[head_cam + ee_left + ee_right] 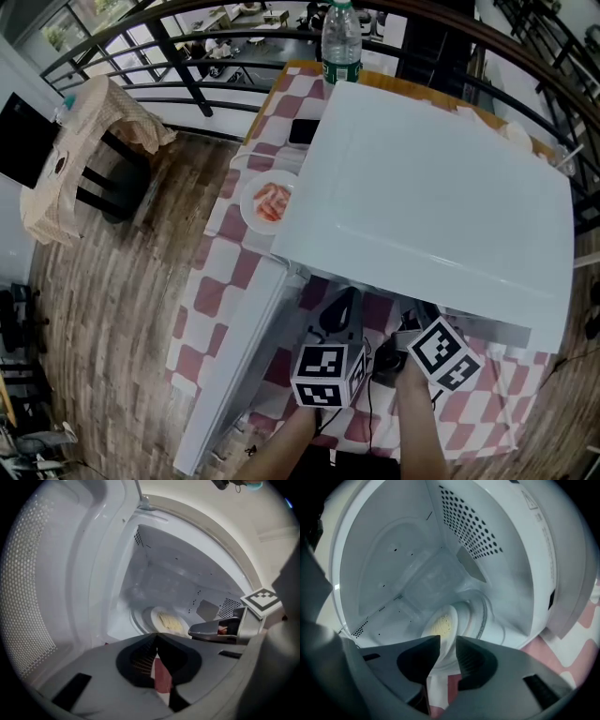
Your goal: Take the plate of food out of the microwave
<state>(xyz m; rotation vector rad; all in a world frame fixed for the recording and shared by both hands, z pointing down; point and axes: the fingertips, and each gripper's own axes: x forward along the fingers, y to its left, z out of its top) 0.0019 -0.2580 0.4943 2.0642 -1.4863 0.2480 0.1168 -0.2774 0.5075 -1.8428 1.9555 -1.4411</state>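
Microwave (422, 187) walls hem in both tools; the plate of food (440, 627) sits on the turntable (482, 616), mid-floor of the cavity. The right gripper (447, 641), jaws parted and empty, lines up on the plate's near rim, where a shallow bite could tip or spill it. The left gripper (156, 637), shut on nothing, may bump the right.

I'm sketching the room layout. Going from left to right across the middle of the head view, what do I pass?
beige cloth draped over a dark chair → round white plate of reddish food → large white microwave
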